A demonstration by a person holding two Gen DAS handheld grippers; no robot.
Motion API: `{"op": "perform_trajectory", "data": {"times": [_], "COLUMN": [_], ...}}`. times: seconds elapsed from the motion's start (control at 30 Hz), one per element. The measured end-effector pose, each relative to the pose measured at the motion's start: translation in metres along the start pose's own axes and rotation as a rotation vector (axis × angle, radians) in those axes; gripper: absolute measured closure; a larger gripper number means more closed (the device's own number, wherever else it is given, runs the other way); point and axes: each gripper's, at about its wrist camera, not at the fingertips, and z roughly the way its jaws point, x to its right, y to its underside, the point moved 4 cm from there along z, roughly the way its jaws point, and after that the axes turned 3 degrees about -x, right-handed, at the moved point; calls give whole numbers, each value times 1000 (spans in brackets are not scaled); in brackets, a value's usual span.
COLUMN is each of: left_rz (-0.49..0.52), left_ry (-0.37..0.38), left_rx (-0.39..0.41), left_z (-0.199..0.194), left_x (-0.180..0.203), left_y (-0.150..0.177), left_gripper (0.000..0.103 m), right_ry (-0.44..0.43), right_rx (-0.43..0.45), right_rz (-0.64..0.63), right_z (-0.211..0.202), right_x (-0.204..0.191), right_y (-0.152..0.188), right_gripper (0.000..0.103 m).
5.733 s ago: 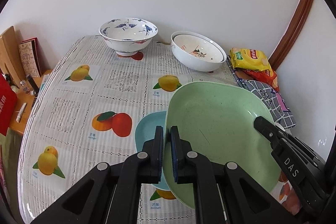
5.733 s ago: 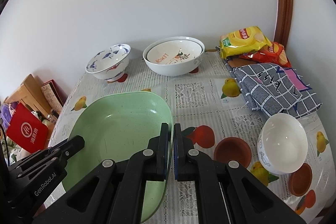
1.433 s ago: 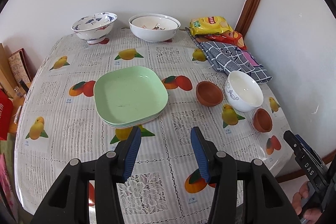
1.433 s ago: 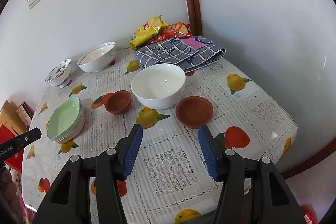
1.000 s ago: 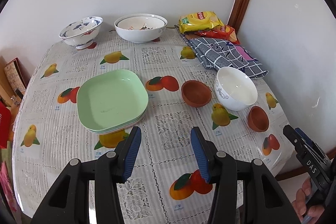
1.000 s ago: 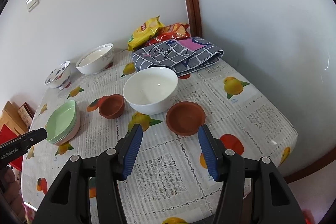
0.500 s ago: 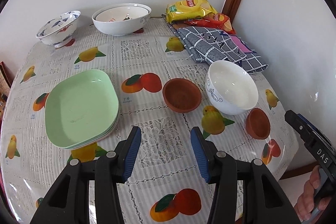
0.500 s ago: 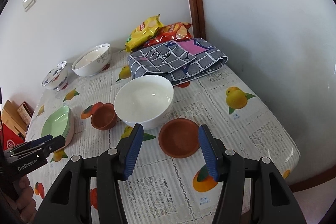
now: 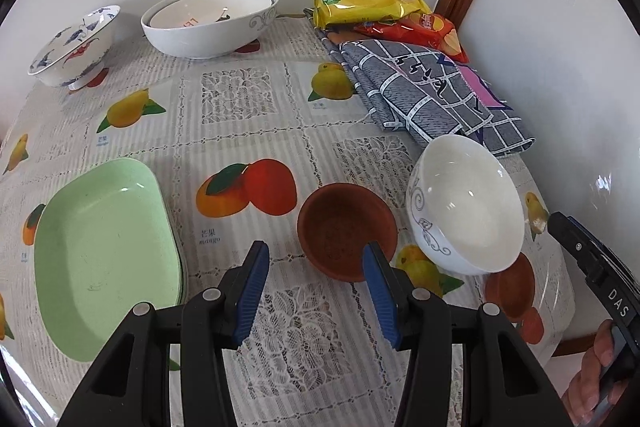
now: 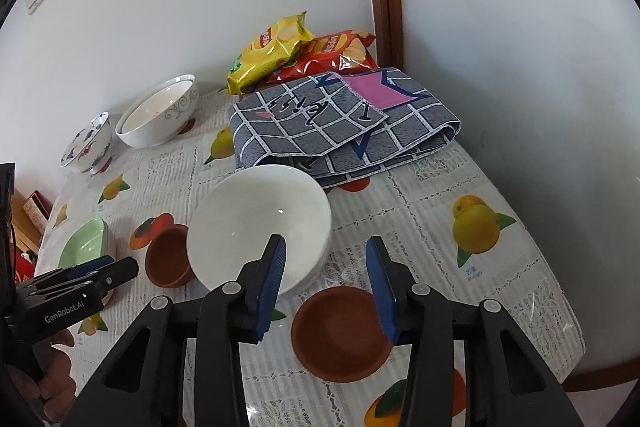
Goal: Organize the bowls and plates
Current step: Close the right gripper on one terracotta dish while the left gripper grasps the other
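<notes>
Between your closing right gripper fingers nothing is held; saucer below. Your left gripper gapes, empty, beside a brown bowl.

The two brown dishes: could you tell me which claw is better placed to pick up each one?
Probably one each: the left claw faces the brown dish beside the green plates; the closing, empty right claw faces the other dish.

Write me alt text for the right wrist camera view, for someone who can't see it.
The right hand-held gripper, its jaws closing on nothing, hangs over a fruit-print table above a brown dish and a white bowl. Farther back lie a checked cloth, chip bags and two more bowls; at left are another brown dish and green plates.
</notes>
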Motion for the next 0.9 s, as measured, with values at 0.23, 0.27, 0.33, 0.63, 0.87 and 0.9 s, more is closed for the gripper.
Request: {"op": "perform_trajectory", "data": {"times": [0.23,0.27,0.33,0.63,0.87,0.9], "left_rz": [-5,-6,-8,-5,4,7], "left_ry": [-16,-16,-10,-3,-18,-23], "left_rx": [-27,-29,-38,-80,-50,-47], "left_z": [29,32,38,60,62,63], "left_x": [-2,-2,-2,-3,1,2], "left_y": [-9,-9,-10,-12,-13,-14], "left_gripper": [57,57,57,57,57,57], "right_ry": [59,67,67,53,47,46], "right_rx": [-59,-74,-102,-181,-128,-124], "right_rz": [24,24,27,18,44,43], "right_z": [16,19,24,46,46,47], "right_x": [31,34,38,36,35,35], "right_y": [16,21,31,60,64,63], "right_gripper": [60,60,60,61,61,61]}}
